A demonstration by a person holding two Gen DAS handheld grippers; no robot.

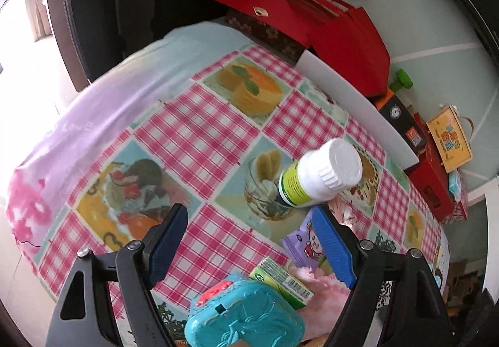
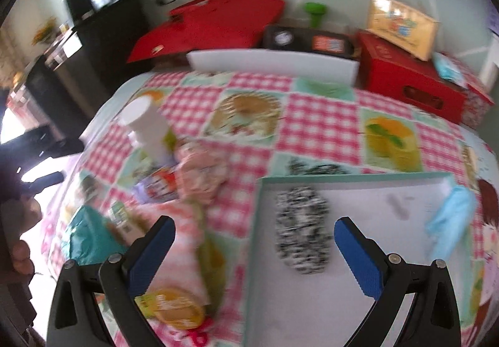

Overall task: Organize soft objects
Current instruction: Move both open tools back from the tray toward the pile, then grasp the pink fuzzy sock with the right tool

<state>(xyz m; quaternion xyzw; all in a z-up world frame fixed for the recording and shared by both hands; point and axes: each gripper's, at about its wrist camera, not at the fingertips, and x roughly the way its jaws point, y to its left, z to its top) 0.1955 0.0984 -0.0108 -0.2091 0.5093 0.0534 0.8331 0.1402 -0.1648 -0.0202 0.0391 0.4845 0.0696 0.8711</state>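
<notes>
Soft objects are lying in two places on the checked tablecloth [image 1: 199, 128]. Largest first: the table is running out to a rounded near-left edge, draped with a pink-and-lilac cloth [image 1: 62, 116], and that left half is showing open, uncluttered surface. Along the far edge a white board [image 2: 274, 64] and red boxes [image 2: 411, 81] are closing off the back. A shallow white tray [image 2: 374, 269] with a teal rim is sitting at the right side, most of its floor bare. In it a black-and-white knitted piece [image 2: 301, 231] is lying near the left wall, and a pale blue soft item [image 2: 449, 219] is draping over the right wall.

Left of the tray, a crowded cluster is blocking passage: a pink crumpled fabric bundle [image 2: 199, 172], a teal plastic case [image 1: 246, 315], a white bottle [image 1: 321, 173] with a green label lying on its side, a purple carton [image 1: 302, 241], a green carton [image 1: 280, 280] and a fluffy pink piece [image 1: 324, 290]. A yellow round tin [image 2: 174, 306] is lying nearest.

Left gripper [image 1: 252, 241] is hanging over this cluster, jaws spread wide, grasping nothing. Right gripper [image 2: 254, 256] is hanging over the tray's left rim, jaws likewise spread and released. This view is blurred.
</notes>
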